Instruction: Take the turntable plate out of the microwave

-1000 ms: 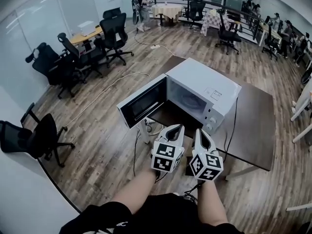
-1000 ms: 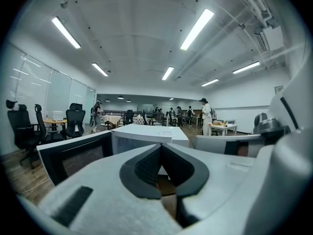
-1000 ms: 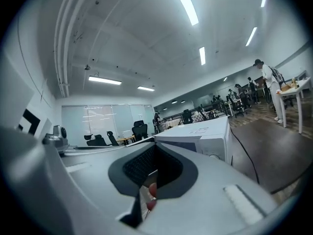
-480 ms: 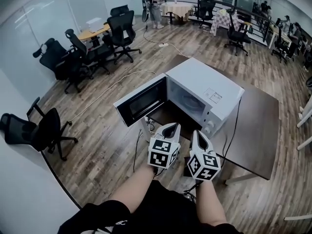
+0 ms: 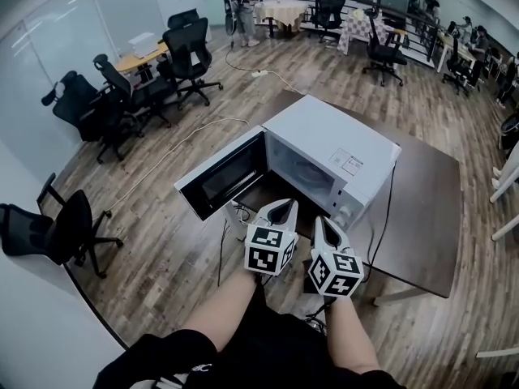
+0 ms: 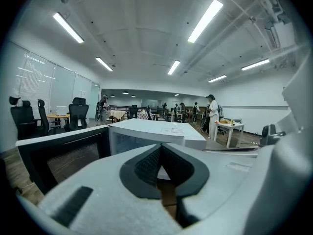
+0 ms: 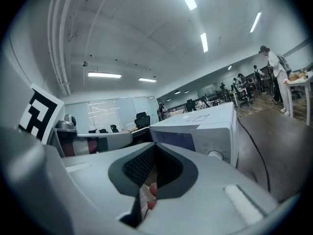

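Head view: round pale glass plate (image 5: 310,168) in open microwave (image 5: 334,138), counter (image 5: 422,217) left edge; left tongs (image 5: 284,207) & right tongs (image 5: 319,220) closed tight, empty.

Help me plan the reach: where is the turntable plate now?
In the head view, the turntable plate lies inside the open microwave at picture centre, right of its swung-out door.

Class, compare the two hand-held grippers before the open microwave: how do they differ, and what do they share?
The left hand-held gripper sits nearer the open door; the right hand-held gripper sits nearer the knob. The left one reaches slightly closer to the microwave than the right one. Both are shut, empty and outside it.
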Tool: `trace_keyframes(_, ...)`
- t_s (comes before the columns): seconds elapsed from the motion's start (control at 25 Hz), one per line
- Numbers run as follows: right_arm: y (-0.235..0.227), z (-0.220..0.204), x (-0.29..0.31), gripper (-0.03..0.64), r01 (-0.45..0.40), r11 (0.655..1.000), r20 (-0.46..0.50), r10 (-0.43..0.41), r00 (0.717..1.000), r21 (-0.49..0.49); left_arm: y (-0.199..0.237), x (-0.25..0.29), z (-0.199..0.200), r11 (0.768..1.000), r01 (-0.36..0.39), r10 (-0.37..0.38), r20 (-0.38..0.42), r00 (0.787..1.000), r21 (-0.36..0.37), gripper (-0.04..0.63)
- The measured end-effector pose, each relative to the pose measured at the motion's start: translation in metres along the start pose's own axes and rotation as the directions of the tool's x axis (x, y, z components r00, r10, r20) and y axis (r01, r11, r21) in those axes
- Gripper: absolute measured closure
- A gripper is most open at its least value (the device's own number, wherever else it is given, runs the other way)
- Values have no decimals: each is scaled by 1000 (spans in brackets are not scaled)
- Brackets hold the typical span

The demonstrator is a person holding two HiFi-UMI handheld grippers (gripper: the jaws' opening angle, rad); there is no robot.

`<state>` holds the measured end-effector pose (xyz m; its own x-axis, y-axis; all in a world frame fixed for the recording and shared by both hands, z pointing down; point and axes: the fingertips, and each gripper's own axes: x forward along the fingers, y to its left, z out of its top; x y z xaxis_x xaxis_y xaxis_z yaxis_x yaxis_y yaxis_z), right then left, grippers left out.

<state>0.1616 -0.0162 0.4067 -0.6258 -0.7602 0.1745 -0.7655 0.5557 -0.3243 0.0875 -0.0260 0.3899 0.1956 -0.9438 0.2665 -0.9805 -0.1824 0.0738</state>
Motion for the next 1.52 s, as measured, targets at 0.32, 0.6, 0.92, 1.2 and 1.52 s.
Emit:
trace_keyframes(0.32, -2, -10, 79, 609, 43, 999, -38, -44, 998, -14, 57, 56, -6, 999, 44, -45, -33, 998, -29, 586)
trace_keyframes(0.6, -22, -19, 156, 609, 148, 989, -79, -147, 986, 5, 116, 122, -25, 991, 77, -88, -106, 990, -105, 586)
trace_keyframes(0.92, -63, -53, 203, 609, 326, 938, -144, -308, 940, 122, 149, 183, -64, 980, 119, -148, -179, 973, -159, 586)
trace_keyframes(1.2, -101, -82, 221, 607, 495, 831, -172, -465, 868, 252, 167, 220, -94, 974, 155, -192, -240, 952, -168, 588)
trace_keyframes(1.52, -141, -108, 237, 469, 584, 644, -199, -570, 797, 495, 173, 245, -114, 952, 241, -289, -285, 914, -190, 588)
